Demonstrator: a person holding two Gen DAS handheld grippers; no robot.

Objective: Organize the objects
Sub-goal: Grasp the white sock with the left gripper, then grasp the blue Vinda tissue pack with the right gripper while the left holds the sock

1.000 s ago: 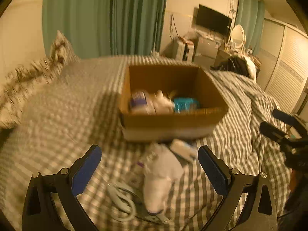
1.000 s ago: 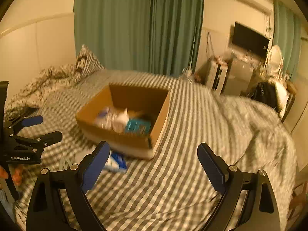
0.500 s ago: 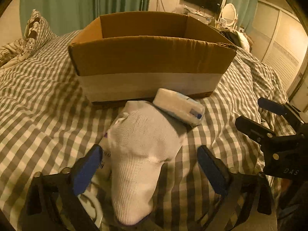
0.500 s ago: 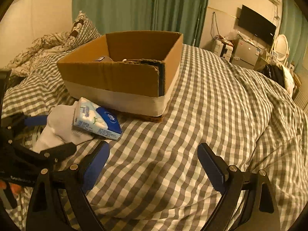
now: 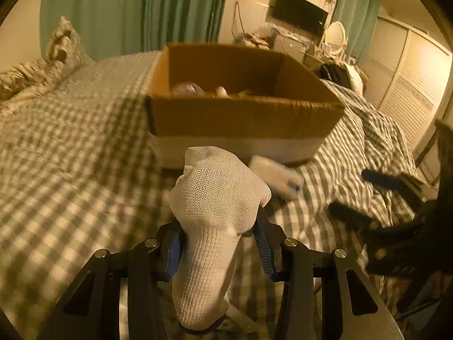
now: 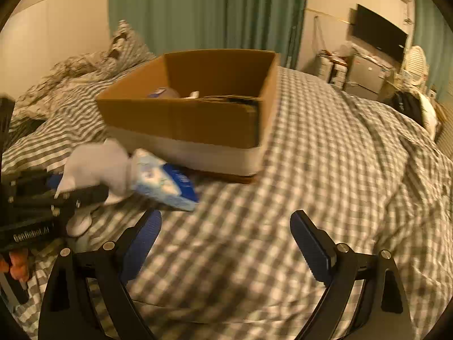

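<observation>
The left gripper is pointing forward toward the cardboard box, its 2 blue-padded fingers closing tight around the middle of a white sock. The sock's toe end is sticking up ahead of the fingers, while its cuff is hanging down behind them. The right gripper is hovering over the checked bedcover, its 2 fingers spread wide with nothing between them.

A tissue pack is lying on the bedcover just in front of the box, touching the sock in the right wrist view and sitting between the sock and the box wall. Inside the box, a few items are showing over the rim, too blurred to name. Pillows are lying at the bed's far left. Green curtains and a wall-mounted TV are standing behind.
</observation>
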